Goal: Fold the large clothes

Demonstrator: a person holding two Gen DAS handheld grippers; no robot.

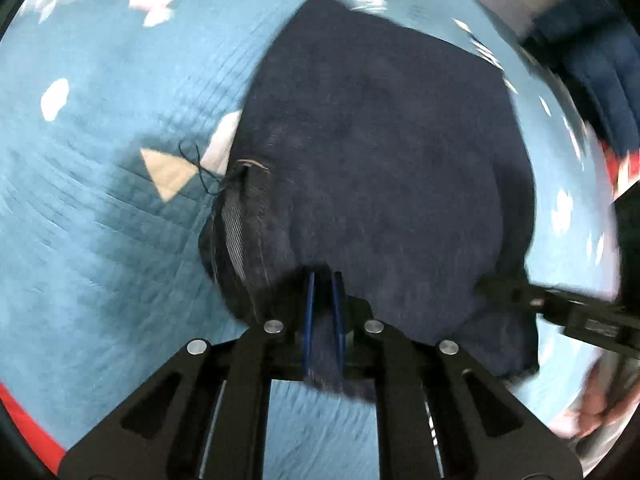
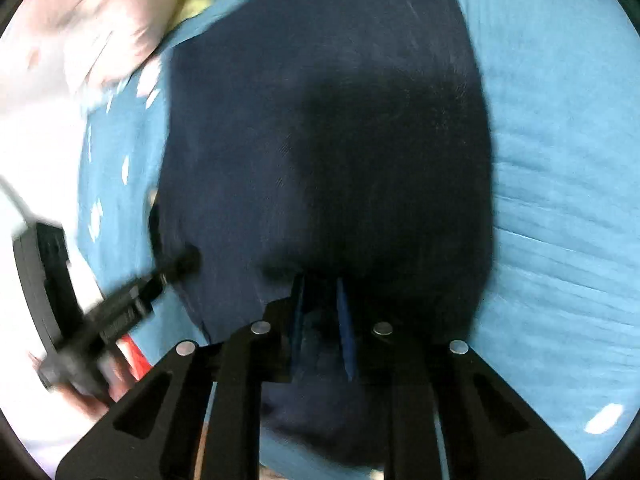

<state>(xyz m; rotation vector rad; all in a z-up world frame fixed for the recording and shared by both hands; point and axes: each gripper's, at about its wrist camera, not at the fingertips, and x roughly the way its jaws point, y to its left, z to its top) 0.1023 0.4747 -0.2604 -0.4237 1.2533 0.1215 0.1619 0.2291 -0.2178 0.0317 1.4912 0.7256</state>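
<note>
The left gripper (image 1: pixel 323 280) is clenched on the near edge of the garment (image 1: pixel 380 152), with dark cloth bunched between its blue pads (image 1: pixel 309 312) and hanging out below them. The right gripper (image 2: pixel 320 284) grasps the same near edge further along; cloth fills the gap between its pads (image 2: pixel 345 320), though shadow hides the exact contact. Both grippers point steeply down, and each shows in the other's view, so the two holds sit fairly near one another on one edge. The garment (dark navy, a heavy weave) lies spread on the blue quilted cover (image 1: pixel 100 240), reaching away from the grippers toward the far side. A turned-out hem (image 1: pixel 236 216) with loose threads shows at its left border. The step in hand appears to be a fold that carries the near edge over the rest of the garment. To do it well, hold both grips firm and lift the edge evenly, so that neither corner trails. Move the two grippers together and keep the edge taut between them, since slack here would leave a crooked crease. Carry the edge toward the far border and lay it down square with that border before releasing. Watch the hem, as it may roll under and form a lump. Motion blur obscures finer detail.
</note>
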